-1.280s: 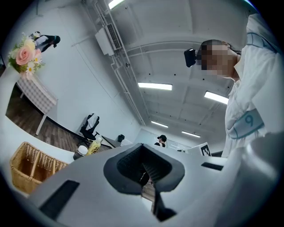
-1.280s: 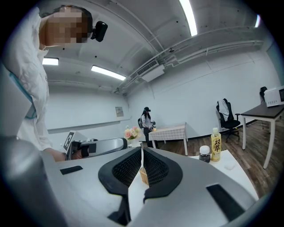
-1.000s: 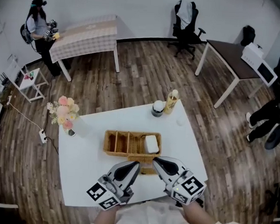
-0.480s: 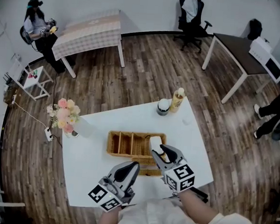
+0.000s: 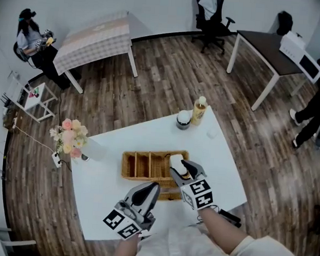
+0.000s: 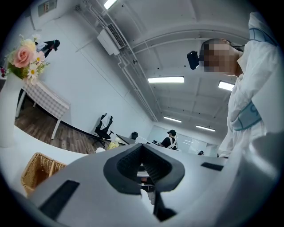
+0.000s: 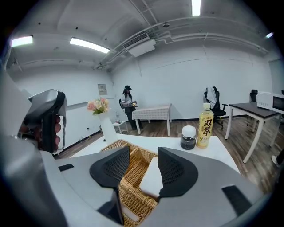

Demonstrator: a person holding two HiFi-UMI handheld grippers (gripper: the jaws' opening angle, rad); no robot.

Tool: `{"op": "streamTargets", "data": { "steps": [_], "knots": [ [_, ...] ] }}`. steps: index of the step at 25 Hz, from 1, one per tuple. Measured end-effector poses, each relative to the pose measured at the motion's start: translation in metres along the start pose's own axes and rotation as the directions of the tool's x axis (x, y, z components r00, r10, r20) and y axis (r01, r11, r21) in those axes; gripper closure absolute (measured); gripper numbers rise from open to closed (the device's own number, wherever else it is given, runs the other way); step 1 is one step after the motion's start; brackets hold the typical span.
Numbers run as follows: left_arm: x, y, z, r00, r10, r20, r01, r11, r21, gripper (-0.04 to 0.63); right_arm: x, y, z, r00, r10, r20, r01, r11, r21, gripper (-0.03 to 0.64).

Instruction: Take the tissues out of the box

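A wicker basket [image 5: 141, 166] with several compartments stands in the middle of the white table [image 5: 100, 202]. A white tissue pack [image 5: 174, 161] lies in its right-end compartment. My right gripper [image 5: 181, 168] hovers over that end, its jaws opening. In the right gripper view the tissue pack [image 7: 151, 178] shows just beyond the right gripper [image 7: 143, 156], and the pads do not touch it. My left gripper [image 5: 150, 189] rests near the table's front edge, short of the basket, and is shut on nothing. The left gripper view shows the left gripper [image 6: 142, 150] aimed upward, with the basket [image 6: 37, 169] low at left.
A yellow drink bottle [image 5: 198, 110] and a dark jar with a white lid [image 5: 182, 120] stand at the table's far edge. A vase of pink flowers [image 5: 72, 137] sits at the left corner. A black object [image 5: 230, 217] lies near the table's right front corner.
My right gripper has moved forward from the table's front to over the basket's right end, and its jaws have gone from shut to apart. The left gripper has stayed put.
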State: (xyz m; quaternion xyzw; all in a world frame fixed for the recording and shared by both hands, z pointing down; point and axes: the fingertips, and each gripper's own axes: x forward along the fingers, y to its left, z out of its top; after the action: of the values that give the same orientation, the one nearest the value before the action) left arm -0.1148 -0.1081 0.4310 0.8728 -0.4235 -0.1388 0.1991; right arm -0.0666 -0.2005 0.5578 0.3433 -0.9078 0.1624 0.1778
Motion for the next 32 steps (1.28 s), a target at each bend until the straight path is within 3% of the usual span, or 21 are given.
{"op": "streamTargets", "data": {
  "steps": [11, 20, 32],
  "knots": [
    [0.009, 0.006, -0.007, 1.000, -0.003, -0.029, 0.003, 1.000, 0.002, 0.594, 0.013, -0.015, -0.015, 0.996, -0.062, -0.057, 0.062, 0.998, 0.004, 0.373],
    [0.007, 0.005, -0.013, 0.999, 0.000, -0.043, 0.000, 1.000, -0.005, 0.595, 0.026, -0.022, -0.037, 0.978, -0.124, -0.170, 0.131, 0.991, 0.029, 0.337],
    [0.005, 0.009, -0.017, 0.998, 0.015, -0.054, -0.016, 1.000, -0.012, 0.594, 0.040, -0.028, -0.058, 0.958, -0.135, -0.252, 0.158, 0.985, 0.075, 0.331]
  ]
}}
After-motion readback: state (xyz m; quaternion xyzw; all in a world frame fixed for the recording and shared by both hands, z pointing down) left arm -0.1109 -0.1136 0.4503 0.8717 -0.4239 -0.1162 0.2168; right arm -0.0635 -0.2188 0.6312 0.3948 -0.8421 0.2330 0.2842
